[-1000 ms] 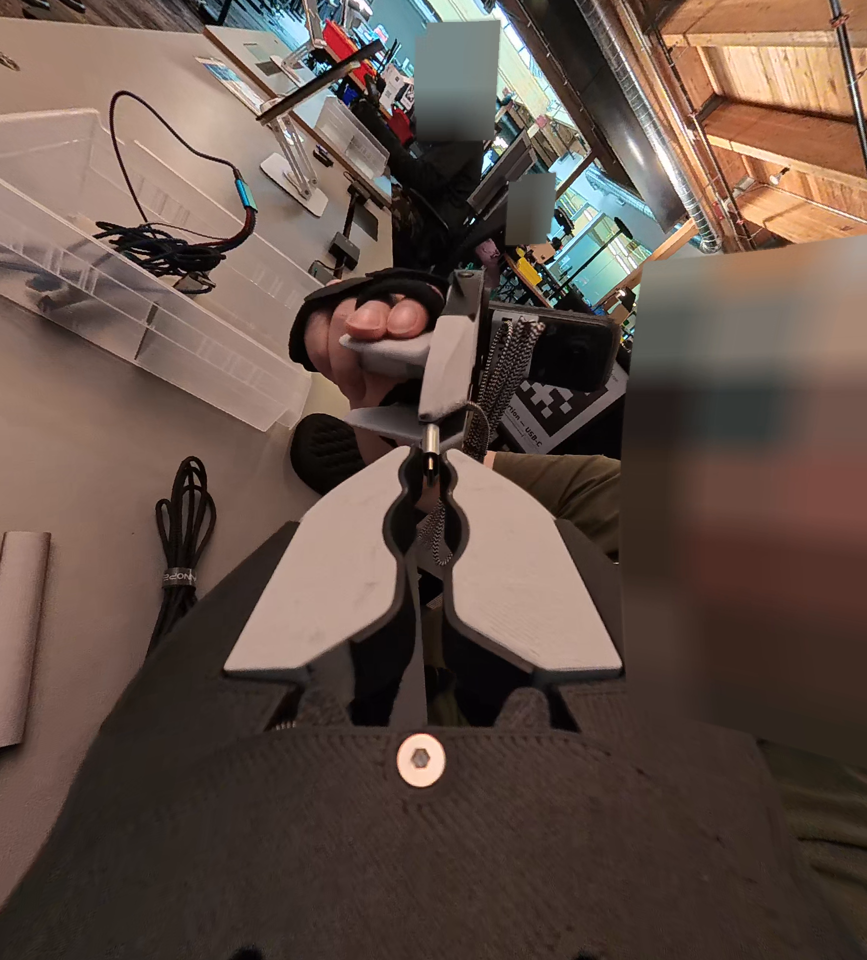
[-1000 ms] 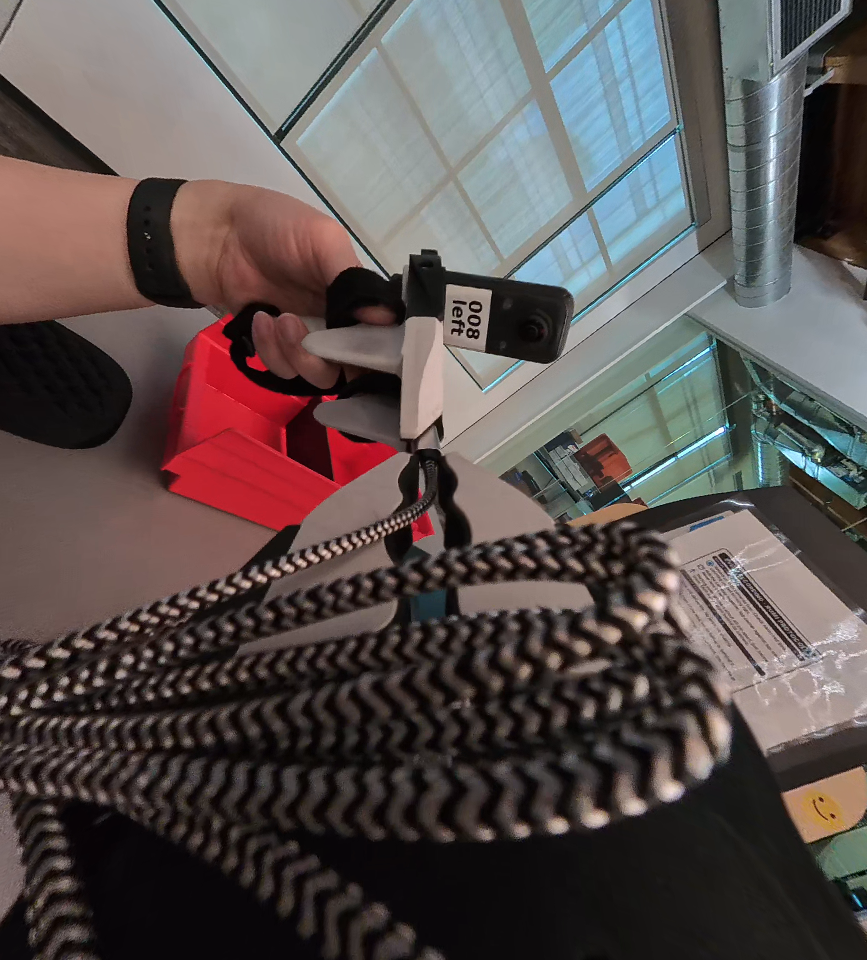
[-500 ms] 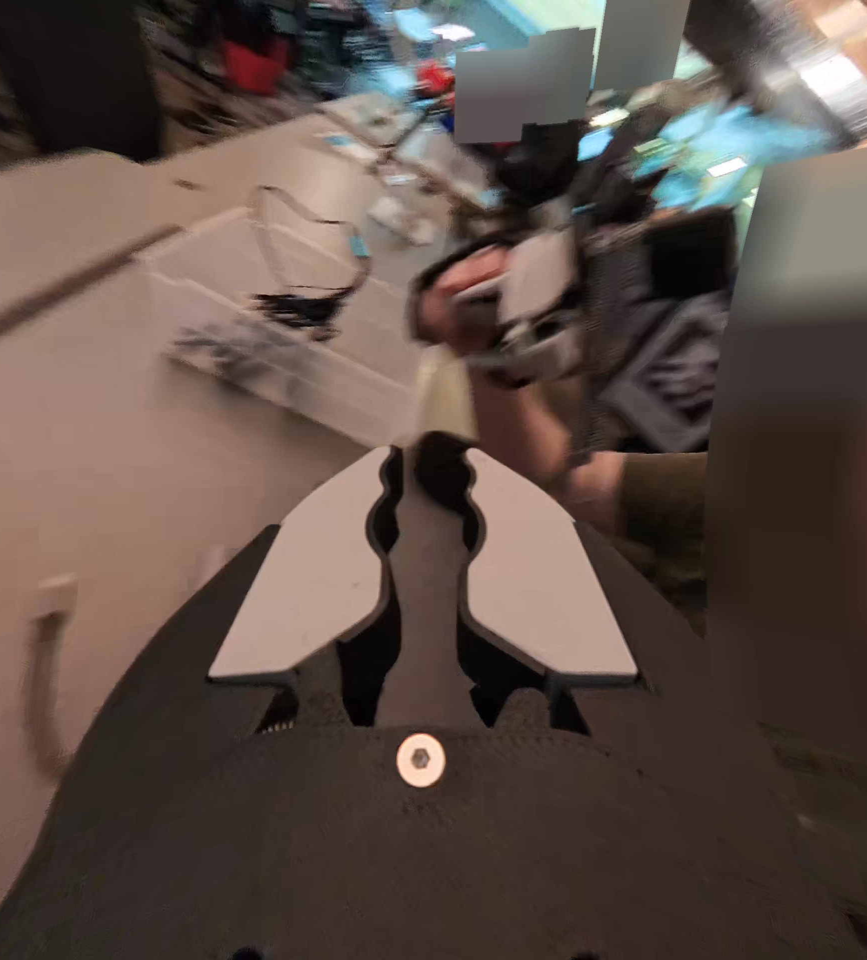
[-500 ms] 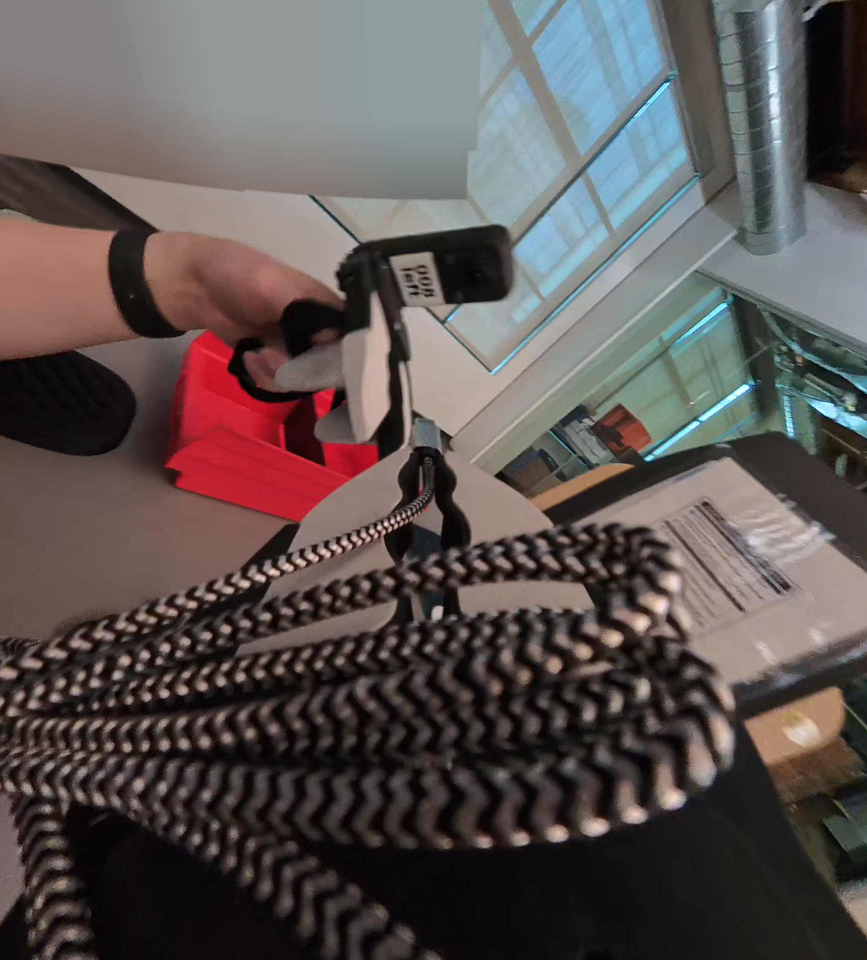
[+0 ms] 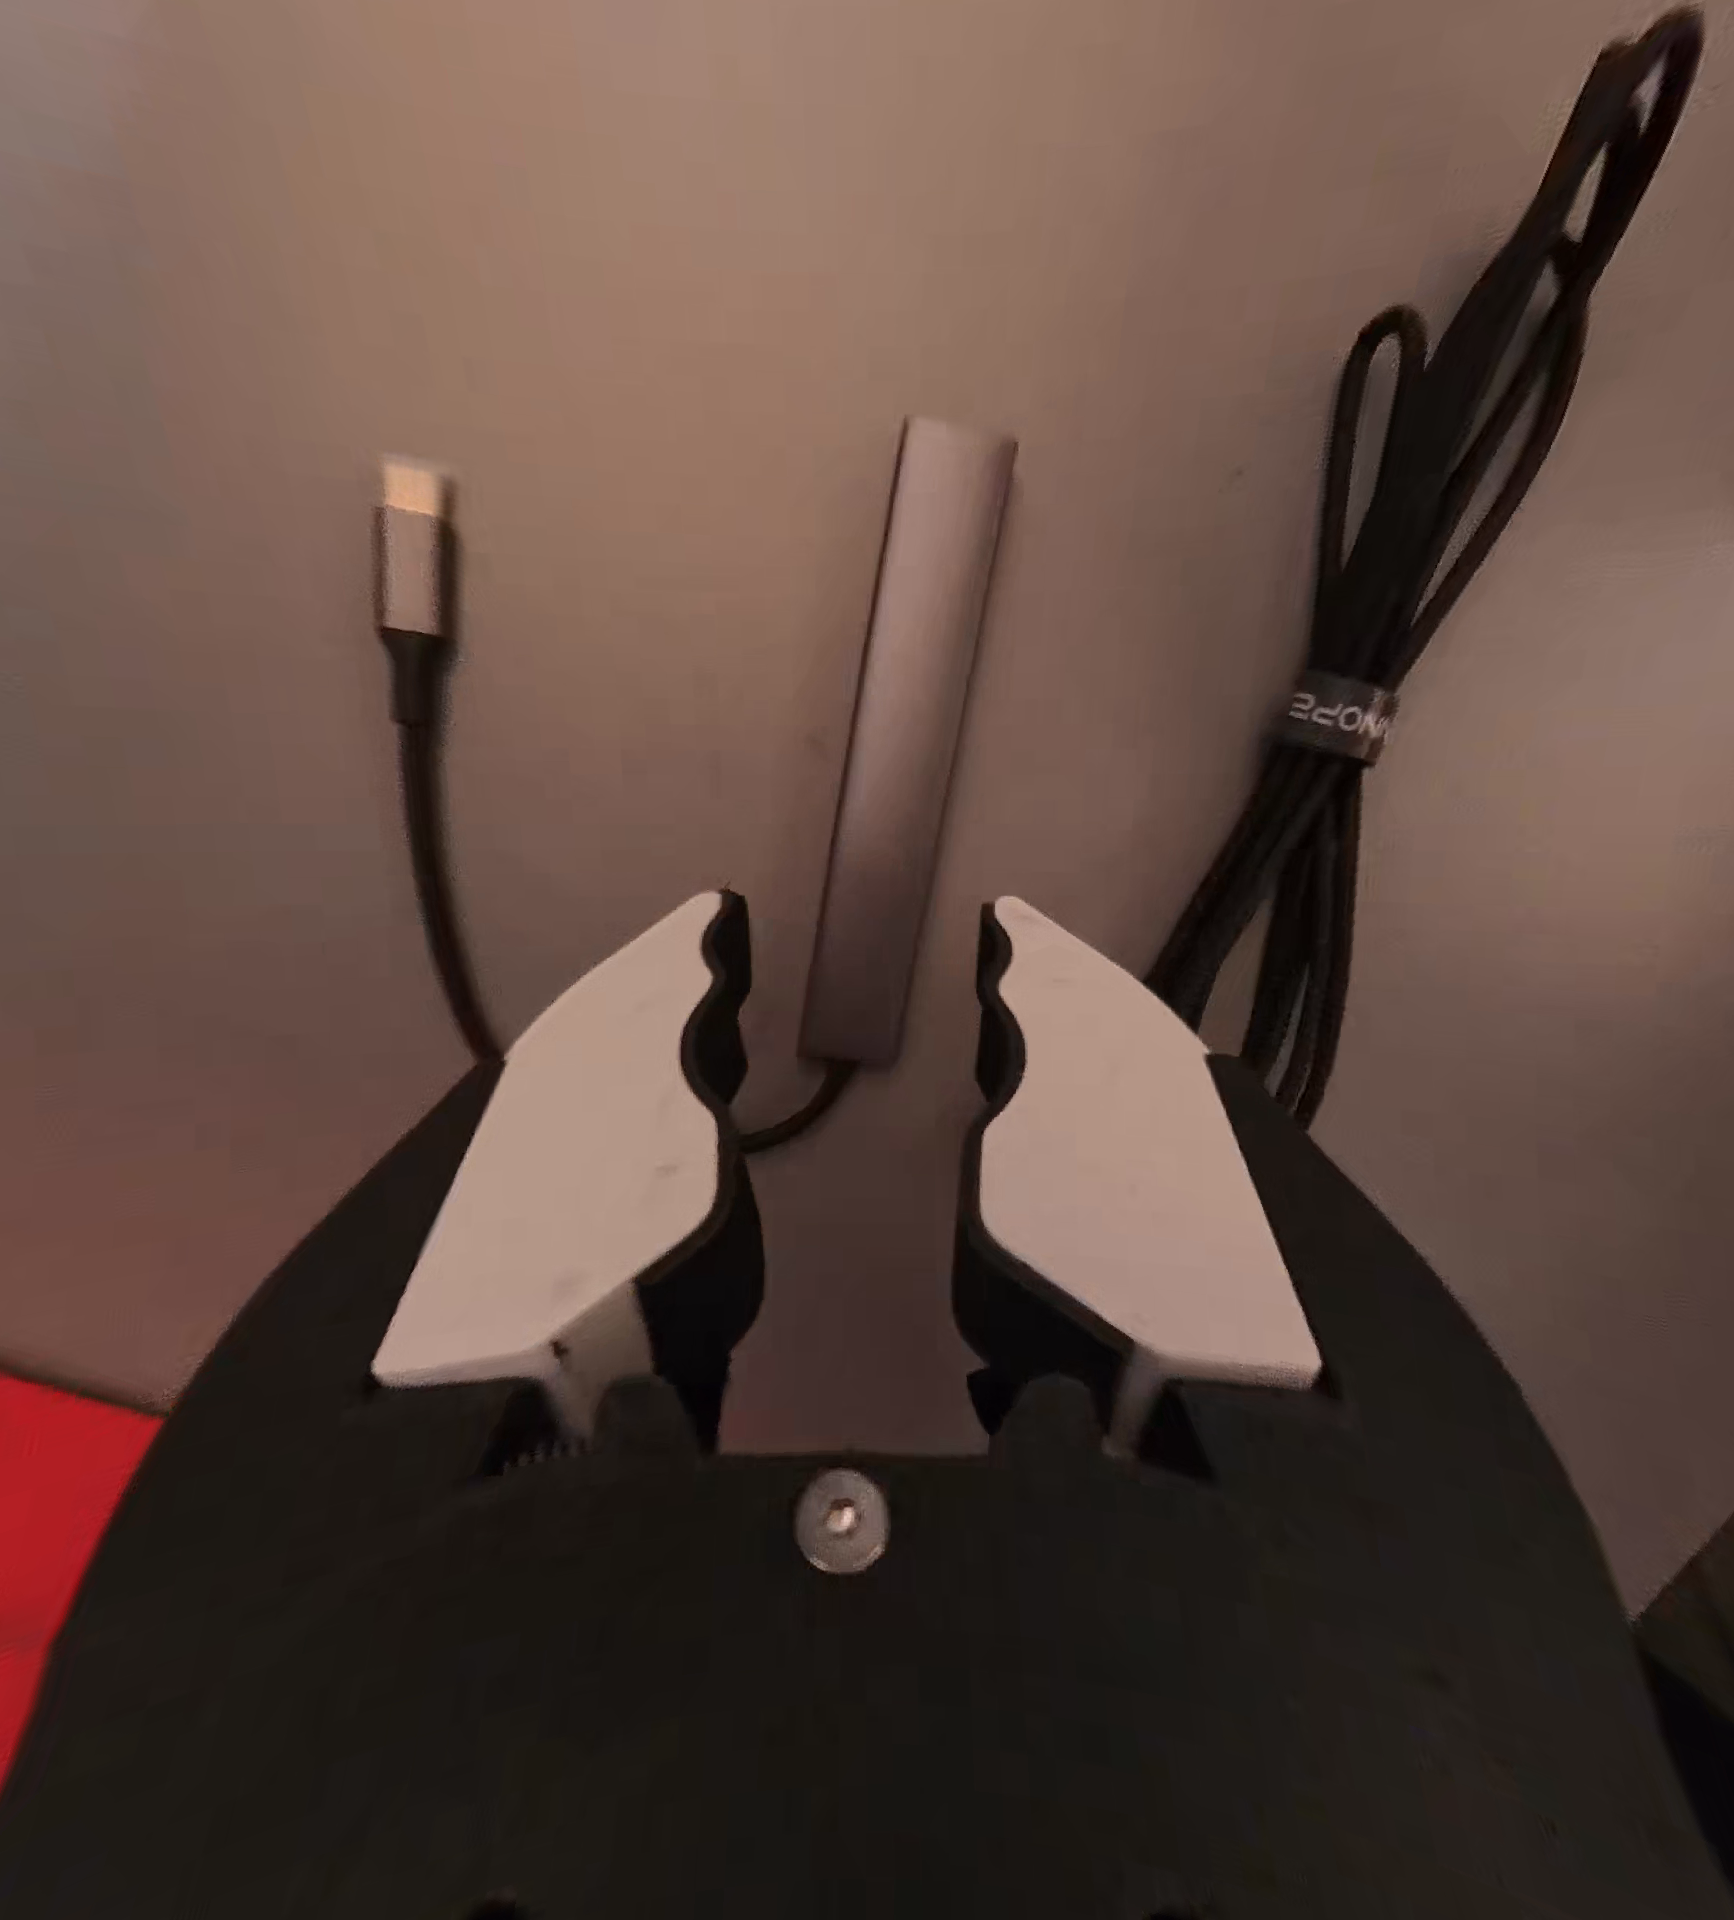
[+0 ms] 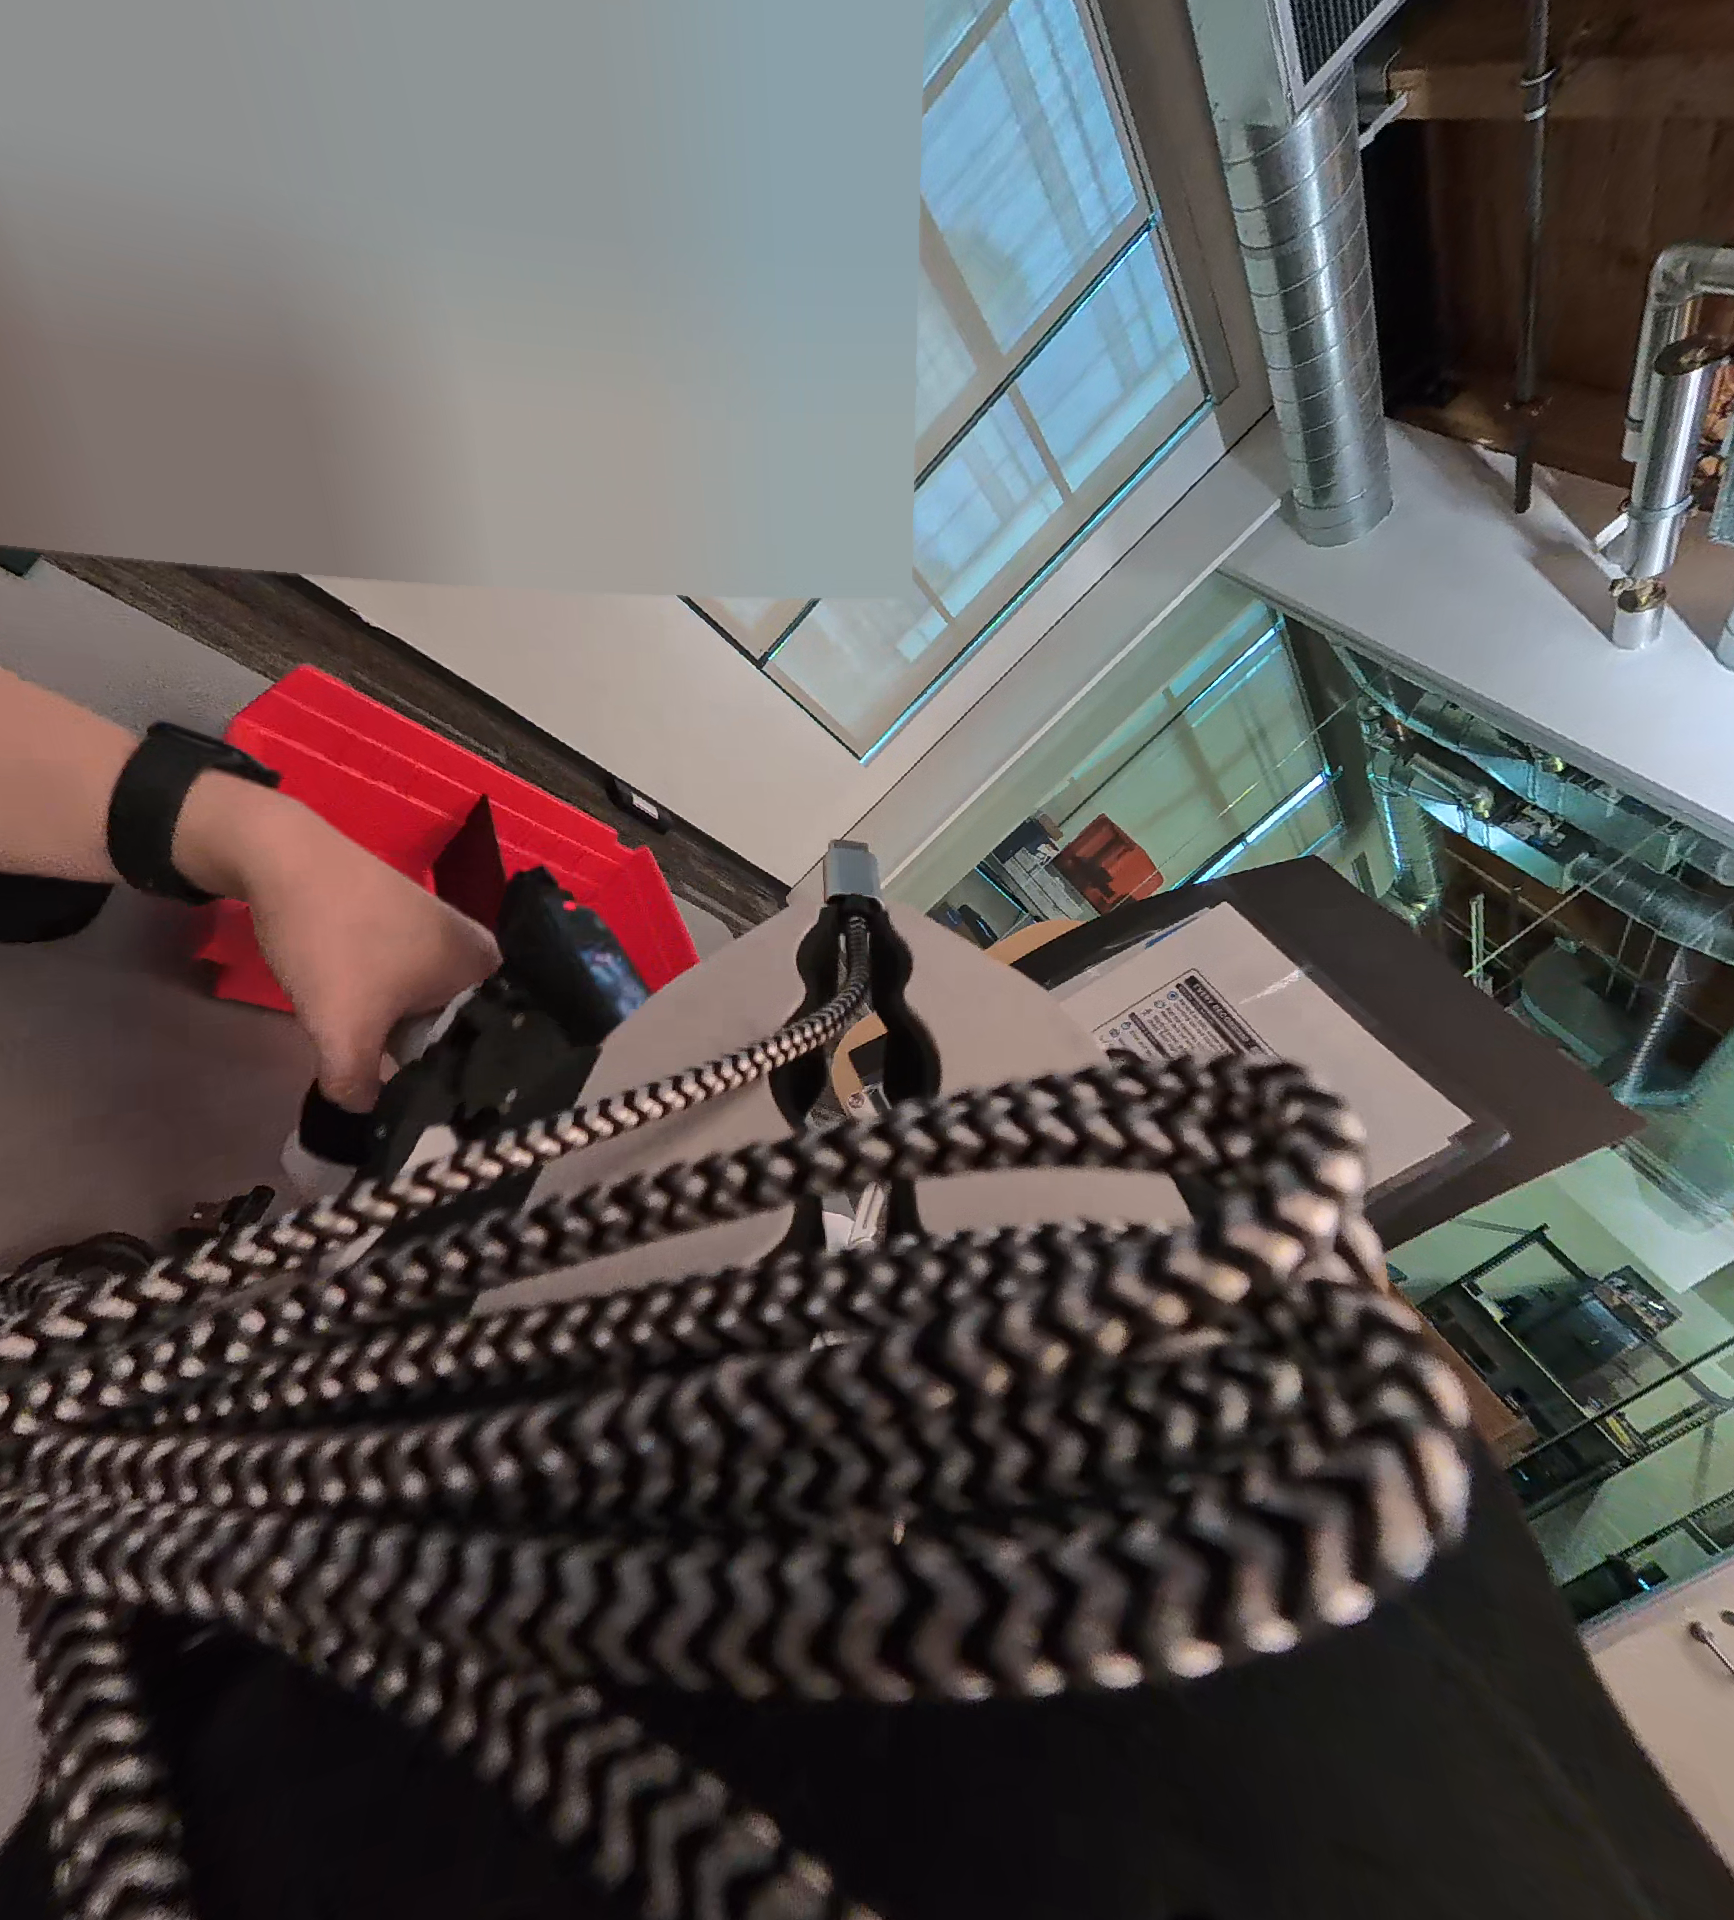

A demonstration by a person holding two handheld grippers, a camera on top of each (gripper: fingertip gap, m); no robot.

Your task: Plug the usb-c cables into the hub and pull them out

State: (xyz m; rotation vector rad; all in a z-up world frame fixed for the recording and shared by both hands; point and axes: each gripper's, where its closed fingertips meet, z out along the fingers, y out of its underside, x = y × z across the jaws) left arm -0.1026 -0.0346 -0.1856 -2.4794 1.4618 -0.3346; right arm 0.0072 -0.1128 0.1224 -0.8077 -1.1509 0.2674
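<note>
Swinging left gripper (image 5: 858, 914) down from cable handoff; now spread wide, empty, over hub (image 5: 910, 717). Right gripper (image 6: 847, 935) pinches braided cable (image 6: 697, 1081). We steady hub next.

hub (image 5: 910, 769) near end: hidden between the fingers
braided cable (image 6: 738, 1403): cut off at left edge
red bin (image 5: 1, 1538): cropped

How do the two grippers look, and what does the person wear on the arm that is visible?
The left gripper has two flat, pale grey fingers with wavy black inner edges, on a broad black textured body with one silver screw. The right gripper shows the same pale fingers and wavy black edges. The visible wrist carries a black band.
</note>
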